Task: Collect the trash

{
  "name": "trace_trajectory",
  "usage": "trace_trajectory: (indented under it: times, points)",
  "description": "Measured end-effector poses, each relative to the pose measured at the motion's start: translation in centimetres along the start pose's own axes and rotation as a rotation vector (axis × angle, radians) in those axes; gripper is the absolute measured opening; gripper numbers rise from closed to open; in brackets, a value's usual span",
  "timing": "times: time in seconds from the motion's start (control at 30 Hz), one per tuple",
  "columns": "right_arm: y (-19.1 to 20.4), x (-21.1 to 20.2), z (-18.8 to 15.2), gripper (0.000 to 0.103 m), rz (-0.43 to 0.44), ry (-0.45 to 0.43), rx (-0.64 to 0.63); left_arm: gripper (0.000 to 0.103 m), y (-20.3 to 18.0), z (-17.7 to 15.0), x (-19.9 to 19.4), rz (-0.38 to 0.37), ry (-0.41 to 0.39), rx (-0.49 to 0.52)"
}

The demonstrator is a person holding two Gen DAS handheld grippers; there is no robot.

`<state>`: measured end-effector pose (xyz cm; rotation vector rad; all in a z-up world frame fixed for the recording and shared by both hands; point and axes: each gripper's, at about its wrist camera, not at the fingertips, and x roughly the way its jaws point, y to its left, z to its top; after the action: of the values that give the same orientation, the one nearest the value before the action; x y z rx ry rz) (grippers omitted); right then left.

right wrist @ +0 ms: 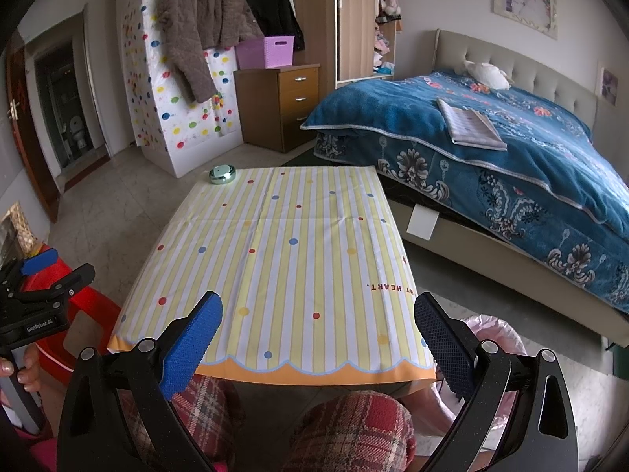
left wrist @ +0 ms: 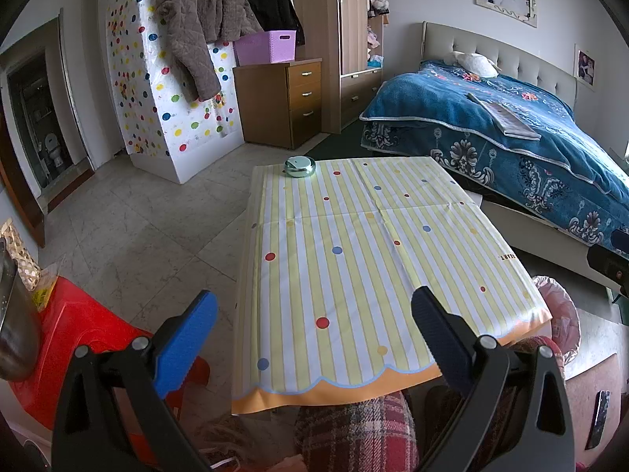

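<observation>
The left gripper hung over the near edge of the low table, its blue pads spread wide with nothing between them. The right gripper hovered just the same beside it, fingers far apart and empty, above the scalloped orange hem of the striped, dotted tablecloth. From the right wrist view the left gripper's body showed at nine o'clock, a hand wrapped round its handle.

The only thing on the cloth was a small round metal tin, sitting at the far left corner of the table, toward twelve o'clock from the left gripper and about eleven o'clock from the right one, well apart from both. I could not tell whether it was trash.

A bin lined with a pink bag stood on the floor just beside the table's near right corner, at roughly three o'clock. A red plastic stool sat at nine o'clock, off the table's left side. The person's knees in red plaid trousers showed at six o'clock, below the table edge. A bed with a blue blanket filled the room toward two o'clock.
</observation>
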<state>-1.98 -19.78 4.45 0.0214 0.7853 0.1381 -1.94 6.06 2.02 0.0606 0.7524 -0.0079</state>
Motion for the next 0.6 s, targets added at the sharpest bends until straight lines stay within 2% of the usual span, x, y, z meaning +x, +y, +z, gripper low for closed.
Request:
trace_trajectory:
  times: [0.43, 0.5, 0.6]
  points:
    - [-0.5, 0.2, -0.6, 0.097, 0.006, 0.006, 0.008, 0.096, -0.1, -0.6, 0.2, 0.012, -0.024, 0.013]
    - [-0.8, 0.4, -0.9, 0.097, 0.005, 0.007, 0.015, 0.096, -0.4, -0.8, 0.6, 0.019, -0.013, 0.027]
    - [-1.9, 0.5, -1.7, 0.097, -0.003, -0.016, 0.032, 0.096, -0.5, -1.0, 2.0, -0.010, 0.044, 0.011]
